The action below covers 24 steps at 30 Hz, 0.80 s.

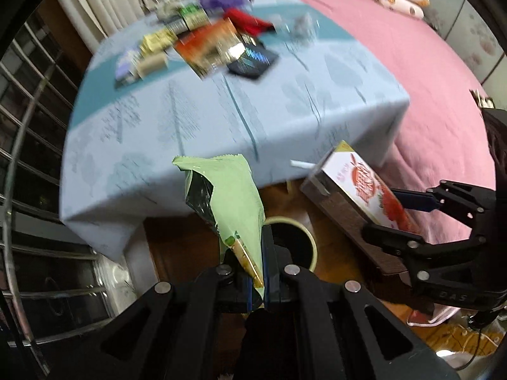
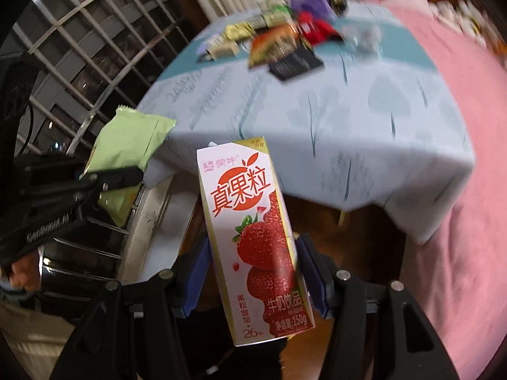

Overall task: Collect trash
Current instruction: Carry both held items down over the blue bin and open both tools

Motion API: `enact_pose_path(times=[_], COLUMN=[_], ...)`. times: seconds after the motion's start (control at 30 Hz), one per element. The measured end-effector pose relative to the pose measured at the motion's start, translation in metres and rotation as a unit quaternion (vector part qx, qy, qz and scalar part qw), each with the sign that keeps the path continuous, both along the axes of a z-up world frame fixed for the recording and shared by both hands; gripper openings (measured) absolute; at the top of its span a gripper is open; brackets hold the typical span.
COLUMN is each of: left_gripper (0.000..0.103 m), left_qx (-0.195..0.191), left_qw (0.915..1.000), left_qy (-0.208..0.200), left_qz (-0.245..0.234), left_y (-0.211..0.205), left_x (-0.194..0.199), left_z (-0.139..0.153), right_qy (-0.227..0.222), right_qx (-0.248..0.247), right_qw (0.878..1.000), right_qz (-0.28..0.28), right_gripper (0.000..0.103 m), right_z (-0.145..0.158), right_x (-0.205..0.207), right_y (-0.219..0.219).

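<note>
My left gripper [image 1: 263,281] is shut on a crumpled green snack wrapper [image 1: 228,202], which sticks up from its jaws. Below it stands a round bin [image 1: 314,247] with a pale rim and a dark inside, on the wooden floor. My right gripper [image 2: 253,285] is shut on a strawberry milk carton [image 2: 253,237], its blue pads [image 2: 196,281] pressing the carton's two sides. In the left wrist view the carton [image 1: 364,183] and right gripper [image 1: 408,218] hang to the right of the bin. The right wrist view shows the left gripper [image 2: 111,177] and green wrapper [image 2: 133,139] at its left.
A low table under a light blue cloth [image 1: 190,126] stands just beyond both grippers, with a pile of several colourful wrappers [image 1: 209,41] at its far end. A pink bedspread [image 1: 427,79] lies to the right. A metal window grille [image 1: 31,126] runs along the left.
</note>
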State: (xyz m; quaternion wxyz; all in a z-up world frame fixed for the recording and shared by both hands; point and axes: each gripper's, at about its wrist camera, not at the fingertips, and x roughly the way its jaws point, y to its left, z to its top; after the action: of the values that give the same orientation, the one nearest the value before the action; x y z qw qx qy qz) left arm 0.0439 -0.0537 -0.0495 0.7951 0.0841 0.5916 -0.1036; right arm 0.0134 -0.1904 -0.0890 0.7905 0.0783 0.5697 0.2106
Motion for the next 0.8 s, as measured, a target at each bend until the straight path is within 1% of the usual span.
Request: enact_pose_path(times=[0.1, 0.23, 0.27, 0.37, 0.4, 0.47, 0.67, 0.73, 0.77, 0.8], left_gripper=[0.002, 0.002, 0.002, 0.003, 0.003, 0.003, 0.003, 0.008, 0.016, 0.026], left_qx=[0.000, -0.014, -0.017, -0.014, -0.015, -0.021, -0.025, -0.024, -0.020, -0.016], left_qw=[0.9995, 0.9971, 0.9962, 0.9948, 0.9940, 0.9929, 0.9915, 0.9914, 0.9918, 0.9921], left_qy=[0.031, 0.075, 0.086, 0.101, 0.108, 0.117, 0.128, 0.128, 0.126, 0.125], left_qz=[-0.007, -0.002, -0.001, -0.004, -0.001, 0.001, -0.004, -0.006, -0.005, -0.005], left_y=[-0.007, -0.009, -0.010, -0.012, -0.011, -0.013, -0.014, -0.014, -0.015, -0.014], left_x=[-0.001, 0.001, 0.001, 0.003, 0.004, 0.005, 0.004, 0.002, 0.001, 0.000], left_z=[-0.033, -0.087, -0.105, -0.147, -0.164, -0.195, -0.268, -0.287, -0.296, -0.304], right_qy=[0.037, 0.086, 0.097, 0.122, 0.134, 0.146, 0.177, 0.180, 0.181, 0.181], right_qx=[0.006, -0.006, -0.009, -0.013, -0.015, -0.017, -0.018, -0.022, -0.022, -0.020], right_qw=[0.999, 0.993, 0.991, 0.986, 0.984, 0.980, 0.970, 0.969, 0.968, 0.968], right_qz=[-0.036, -0.079, -0.089, -0.109, -0.119, -0.131, -0.167, -0.170, -0.170, -0.171], right_gripper=[0.055, 0.056, 0.056, 0.056, 0.056, 0.056, 0.056, 0.056, 0.057, 0.057], right_z=[-0.032, -0.084, -0.099, -0.137, -0.155, -0.180, -0.254, -0.270, -0.277, -0.285], right_x=[-0.003, -0.009, -0.011, -0.016, -0.018, -0.020, -0.020, -0.019, -0.018, -0.015], right_y=[-0.002, -0.003, -0.003, 0.001, 0.002, 0.005, 0.009, 0.011, 0.012, 0.010])
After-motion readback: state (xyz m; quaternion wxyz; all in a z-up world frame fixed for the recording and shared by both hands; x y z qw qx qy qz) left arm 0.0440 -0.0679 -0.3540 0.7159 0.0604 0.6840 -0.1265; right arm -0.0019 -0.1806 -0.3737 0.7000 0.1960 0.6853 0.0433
